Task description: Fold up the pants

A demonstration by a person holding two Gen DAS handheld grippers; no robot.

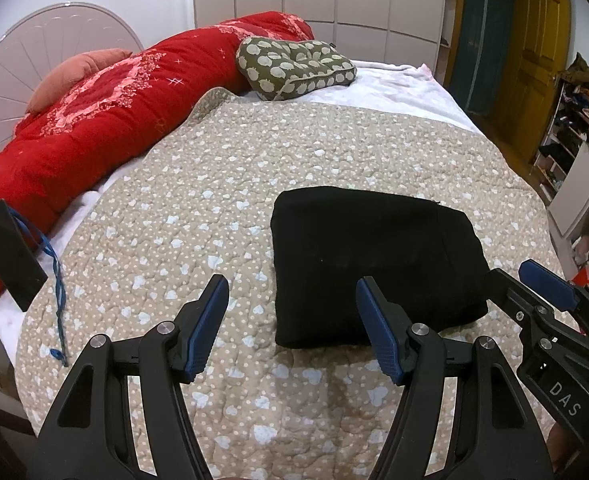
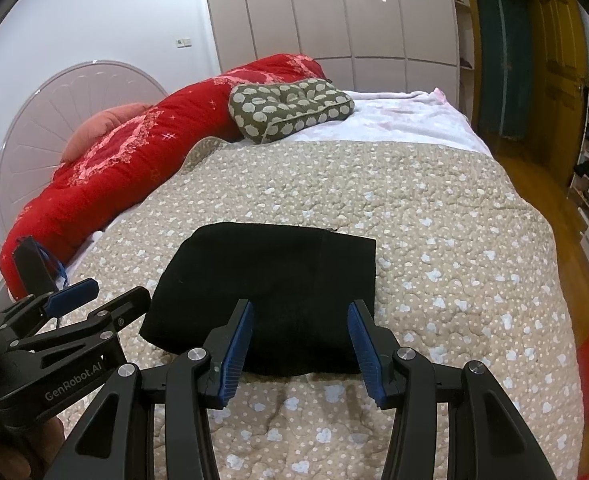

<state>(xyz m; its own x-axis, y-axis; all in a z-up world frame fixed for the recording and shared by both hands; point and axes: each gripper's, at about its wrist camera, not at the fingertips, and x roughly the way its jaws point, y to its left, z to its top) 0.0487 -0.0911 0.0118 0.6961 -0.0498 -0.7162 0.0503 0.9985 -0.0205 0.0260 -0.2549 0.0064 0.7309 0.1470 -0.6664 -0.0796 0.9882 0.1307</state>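
Observation:
Black pants [image 1: 370, 264] lie folded into a compact rectangle on the beige quilt [image 1: 222, 184]; they also show in the right wrist view [image 2: 270, 292]. My left gripper [image 1: 292, 330] is open and empty, held just short of the near left corner of the pants. My right gripper [image 2: 300, 352] is open and empty, held over the near edge of the pants. In the left wrist view the right gripper [image 1: 526, 284] shows at the right side of the pants. In the right wrist view the left gripper [image 2: 98, 294] shows to the left of the pants.
A red duvet [image 1: 94, 120] and a green patterned cushion [image 1: 294, 66] lie at the far side of the bed. A black phone-like object with a blue cord [image 1: 12, 252] rests at the left. Shelves [image 1: 574, 152] and a yellow door [image 1: 534, 52] stand to the right.

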